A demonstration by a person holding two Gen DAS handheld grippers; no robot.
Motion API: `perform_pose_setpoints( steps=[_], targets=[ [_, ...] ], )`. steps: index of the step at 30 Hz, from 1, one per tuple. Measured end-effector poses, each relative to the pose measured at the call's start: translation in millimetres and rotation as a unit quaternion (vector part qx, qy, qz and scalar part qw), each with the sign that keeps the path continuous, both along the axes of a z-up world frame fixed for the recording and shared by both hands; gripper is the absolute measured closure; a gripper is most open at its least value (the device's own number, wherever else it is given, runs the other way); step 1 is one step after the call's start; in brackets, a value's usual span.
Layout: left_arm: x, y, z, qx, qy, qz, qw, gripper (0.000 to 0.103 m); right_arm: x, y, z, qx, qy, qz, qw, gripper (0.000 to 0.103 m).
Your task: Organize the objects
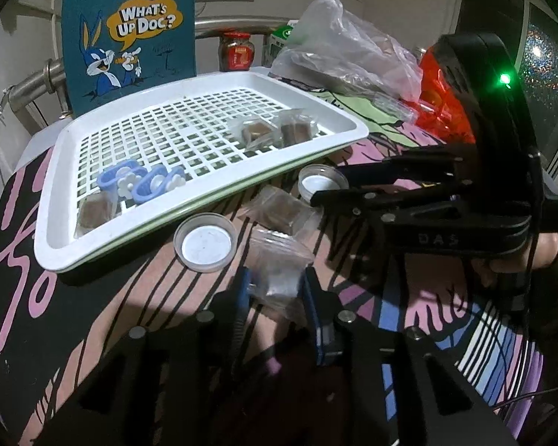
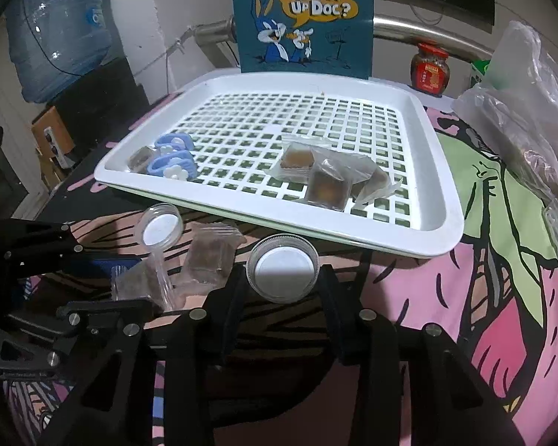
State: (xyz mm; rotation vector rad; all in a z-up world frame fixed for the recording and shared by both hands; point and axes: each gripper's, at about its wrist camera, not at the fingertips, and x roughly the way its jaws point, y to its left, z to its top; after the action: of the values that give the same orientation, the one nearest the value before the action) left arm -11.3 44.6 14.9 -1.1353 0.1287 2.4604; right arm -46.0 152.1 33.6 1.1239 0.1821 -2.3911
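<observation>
A white slotted tray (image 2: 442, 200) is sitting beyond both sets of fingers on a patterned cloth (image 2: 502, 260). It is holding three bagged brown cubes (image 2: 325, 186) bunched on its right side, and two blue clips (image 2: 173, 161) with one more bagged cube (image 2: 139, 158) on its left.

The left gripper (image 1: 275, 286) is closing its blue-padded fingers (image 1: 243, 288) on a clear bag (image 1: 277, 264) lying short of the tray; what the bag is holding is too dim to make out. Just past the fingertips another bagged cube (image 1: 279, 210) is lying on the cloth, and to their left an empty clear cup (image 1: 205, 242) is standing.

The right gripper (image 2: 283, 278) is flanking a second clear cup (image 2: 283, 269), one finger on each side; whether the pads are pressing on it cannot be told. The cup is showing only its white bottom.

Beyond the tray, a red-capped jar (image 2: 429, 68) and a blue cartoon bag (image 2: 303, 18) are standing. A crumpled plastic bag (image 2: 532, 111) at far right is running out of frame, its contents murky.
</observation>
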Motion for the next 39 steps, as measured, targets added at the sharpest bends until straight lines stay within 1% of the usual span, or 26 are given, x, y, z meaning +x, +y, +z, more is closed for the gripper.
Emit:
perform_pose_setpoints(
  steps=[7, 13, 15, 20, 26, 39],
  targets=[
    [9.2, -16.5, 8.5, 0.026, 0.021, 0.029, 0.999, 0.077, 19.6, 11.2, 10.9, -0.027, 0.031, -0.002, 0.999, 0.065],
    [15.1, -29.0, 16.9, 0.045, 0.052, 0.059, 0.9959, 0.077, 38.8, 14.0, 23.5, -0.048, 0.078, 0.005, 0.996, 0.065],
    [16.7, -31.5, 19.0, 0.047, 0.061, 0.068, 0.9947, 0.077, 43.3, 11.8, 25.8, -0.049, 0.088, 0.013, 0.995, 0.065],
    [19.5, -30.0, 20.8, 0.045, 0.07, 0.067, 0.9943, 0.077, 51.6, 9.8, 29.1, -0.048, 0.109, 0.018, 0.993, 0.064],
    [19.4, -30.0, 20.6, 0.045, 0.071, 0.066, 0.9943, 0.077, 52.7, 15.6, 30.6, -0.061, 0.113, 0.011, 0.992, 0.064],
    [20.1, -30.1, 20.7, 0.047, 0.072, 0.062, 0.9944, 0.077, 54.6, 19.7, 30.6, -0.069, 0.11, 0.008, 0.992, 0.064]
  ],
)
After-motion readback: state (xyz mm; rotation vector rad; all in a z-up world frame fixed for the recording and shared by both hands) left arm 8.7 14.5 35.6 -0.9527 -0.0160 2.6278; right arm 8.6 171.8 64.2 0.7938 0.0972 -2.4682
